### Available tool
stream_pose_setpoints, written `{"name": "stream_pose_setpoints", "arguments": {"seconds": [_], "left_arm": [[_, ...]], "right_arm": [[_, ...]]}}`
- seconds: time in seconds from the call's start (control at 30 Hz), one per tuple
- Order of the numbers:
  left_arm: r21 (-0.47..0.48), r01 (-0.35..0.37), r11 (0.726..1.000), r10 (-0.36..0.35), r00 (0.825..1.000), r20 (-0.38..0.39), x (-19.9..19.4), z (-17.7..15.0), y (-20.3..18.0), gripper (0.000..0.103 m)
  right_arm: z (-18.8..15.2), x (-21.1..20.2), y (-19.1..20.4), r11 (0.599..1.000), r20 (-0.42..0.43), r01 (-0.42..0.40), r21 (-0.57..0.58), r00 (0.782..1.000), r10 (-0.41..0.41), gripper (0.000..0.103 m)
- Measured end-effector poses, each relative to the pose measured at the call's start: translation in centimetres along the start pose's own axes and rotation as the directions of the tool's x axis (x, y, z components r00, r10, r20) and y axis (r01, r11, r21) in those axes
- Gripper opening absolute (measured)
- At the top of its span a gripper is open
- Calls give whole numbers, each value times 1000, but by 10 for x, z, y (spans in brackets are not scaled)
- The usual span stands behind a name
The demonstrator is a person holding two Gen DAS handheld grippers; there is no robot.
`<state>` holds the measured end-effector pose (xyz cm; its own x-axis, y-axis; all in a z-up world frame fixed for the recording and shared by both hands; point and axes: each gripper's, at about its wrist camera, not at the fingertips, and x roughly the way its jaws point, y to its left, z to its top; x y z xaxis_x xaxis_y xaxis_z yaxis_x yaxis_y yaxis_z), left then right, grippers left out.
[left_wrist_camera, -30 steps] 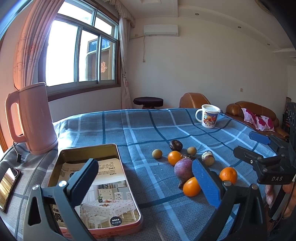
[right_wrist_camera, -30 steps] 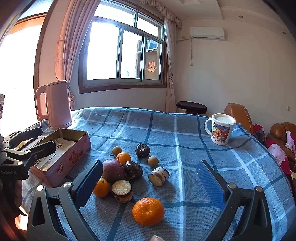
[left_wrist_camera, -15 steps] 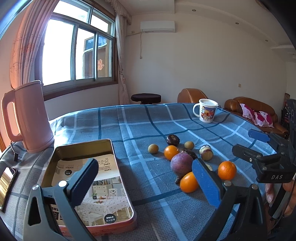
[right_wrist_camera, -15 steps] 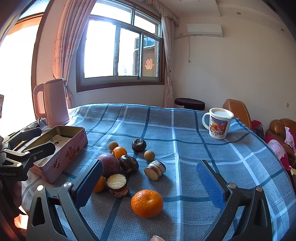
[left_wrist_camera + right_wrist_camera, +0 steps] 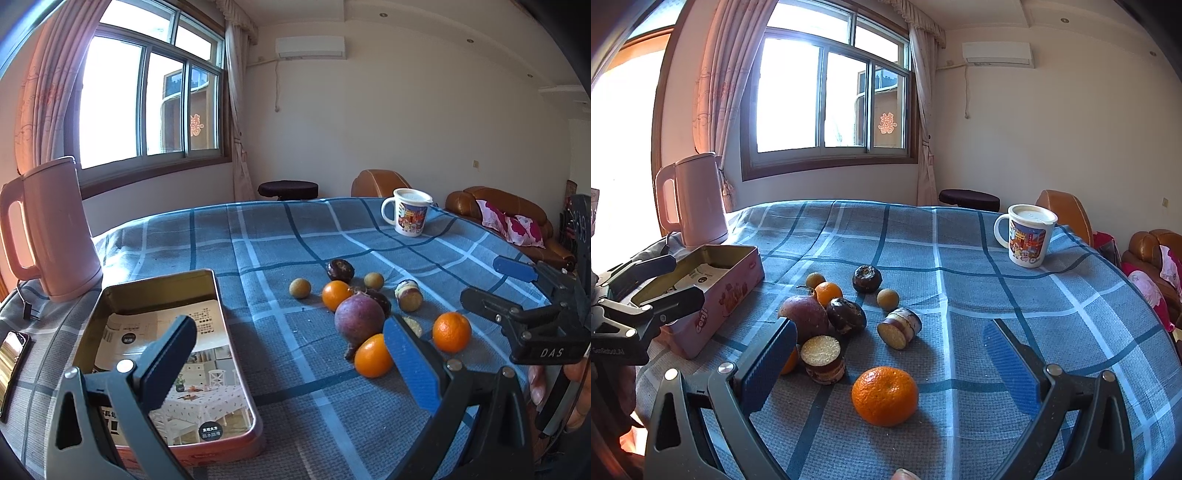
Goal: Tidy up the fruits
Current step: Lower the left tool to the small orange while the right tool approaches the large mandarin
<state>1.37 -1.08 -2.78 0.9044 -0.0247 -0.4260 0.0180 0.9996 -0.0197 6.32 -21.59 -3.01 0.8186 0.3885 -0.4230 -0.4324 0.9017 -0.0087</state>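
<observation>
Several fruits lie clustered on the blue checked tablecloth [image 5: 960, 295]: an orange [image 5: 885, 396] nearest my right gripper, a purple round fruit [image 5: 807, 317], dark wrinkled fruits [image 5: 867, 277], small yellow-green ones [image 5: 888, 298] and cut pieces [image 5: 899, 328]. An open pink tin box [image 5: 155, 347] with a printed sheet inside sits left of them. My left gripper [image 5: 291, 354] hangs open over the box's right edge. My right gripper [image 5: 892, 354] is open, low above the orange. Neither holds anything.
A pink kettle [image 5: 48, 236] stands behind the box at the far left. A printed mug [image 5: 1028, 234] sits at the far right of the table. A phone [image 5: 11, 365] lies at the left edge. Sofa and stool lie beyond the table.
Both grippers have dropped lower and edged towards the fruits. Both stay open and nothing has been picked up.
</observation>
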Motion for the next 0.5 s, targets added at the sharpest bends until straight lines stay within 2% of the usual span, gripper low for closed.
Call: {"name": "stream_pose_setpoints", "arguments": {"seconds": [0.5], "left_arm": [[11,7,1000,-7,1000,-17,7,-4,-7,103]], "right_arm": [[-7,3,-4,1000,-14,8,1,1000,-8,102]]}}
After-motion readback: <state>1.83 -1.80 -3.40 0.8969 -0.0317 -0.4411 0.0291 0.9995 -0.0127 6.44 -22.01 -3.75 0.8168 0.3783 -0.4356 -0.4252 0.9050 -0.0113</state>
